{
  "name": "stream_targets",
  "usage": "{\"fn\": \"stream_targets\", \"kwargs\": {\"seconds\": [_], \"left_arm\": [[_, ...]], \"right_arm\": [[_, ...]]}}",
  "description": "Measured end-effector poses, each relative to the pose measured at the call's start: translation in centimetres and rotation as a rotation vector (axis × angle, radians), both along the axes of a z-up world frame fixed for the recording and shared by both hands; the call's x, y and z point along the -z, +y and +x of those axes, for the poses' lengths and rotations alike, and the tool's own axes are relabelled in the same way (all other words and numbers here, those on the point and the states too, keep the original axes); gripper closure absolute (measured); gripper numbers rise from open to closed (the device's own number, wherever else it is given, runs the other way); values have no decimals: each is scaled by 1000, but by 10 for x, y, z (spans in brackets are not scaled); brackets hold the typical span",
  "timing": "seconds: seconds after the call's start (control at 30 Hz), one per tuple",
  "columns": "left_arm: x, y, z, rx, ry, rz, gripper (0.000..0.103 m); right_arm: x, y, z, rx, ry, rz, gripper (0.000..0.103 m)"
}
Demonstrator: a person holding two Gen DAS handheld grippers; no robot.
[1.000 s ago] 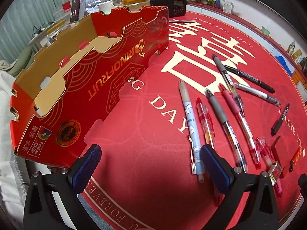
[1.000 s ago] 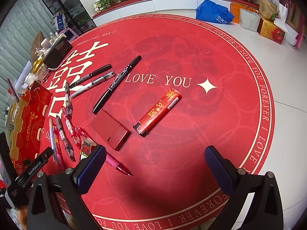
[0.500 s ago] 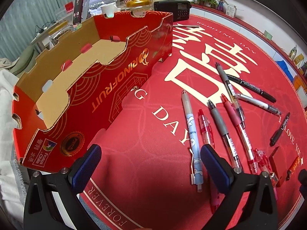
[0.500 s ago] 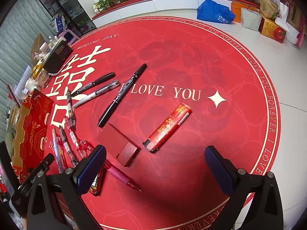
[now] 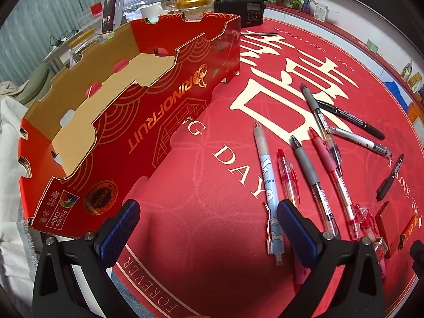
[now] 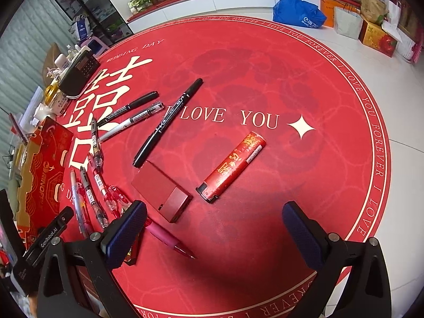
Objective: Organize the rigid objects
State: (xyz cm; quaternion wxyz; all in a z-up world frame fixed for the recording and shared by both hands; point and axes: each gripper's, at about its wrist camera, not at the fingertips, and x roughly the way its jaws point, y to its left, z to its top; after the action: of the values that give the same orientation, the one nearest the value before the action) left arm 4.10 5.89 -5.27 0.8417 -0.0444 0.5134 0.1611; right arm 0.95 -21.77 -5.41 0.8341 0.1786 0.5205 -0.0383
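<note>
A long red cardboard tray stands open on the left of the round red mat; it also shows in the right wrist view. Several pens lie to its right, among them a light blue pen and a black marker. A red lighter, a dark red box and a pink pen lie near my right gripper, which is open and empty above the mat. My left gripper is open and empty near the tray's front end.
A black radio, a gold lid, a phone and small clutter stand behind the tray. A blue bag and boxes sit on the white floor beyond the mat.
Both grippers have drawn back and up a little; the tray and pens sit further into view. Nothing on the mat has moved.
</note>
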Motion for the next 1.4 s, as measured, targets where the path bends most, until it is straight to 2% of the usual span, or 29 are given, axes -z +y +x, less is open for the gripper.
{"fn": "stream_targets", "kwargs": {"seconds": [0.57,0.8,0.93,1.17,1.4], "left_arm": [[8,5,3,-18,11,-9,0],[6,-4,10,7,12,-6,0],[9,-7,14,12,20,25,0],[16,8,14,-22,26,-6,0],[16,-13,21,25,16,-3,0]], "right_arm": [[2,-1,-3,5,2,6,0],[2,-3,-5,7,-1,10,0],[0,-8,-6,17,-3,8,0],[0,-26,-6,88,-3,1,0],[11,-29,18,167,39,3,0]]}}
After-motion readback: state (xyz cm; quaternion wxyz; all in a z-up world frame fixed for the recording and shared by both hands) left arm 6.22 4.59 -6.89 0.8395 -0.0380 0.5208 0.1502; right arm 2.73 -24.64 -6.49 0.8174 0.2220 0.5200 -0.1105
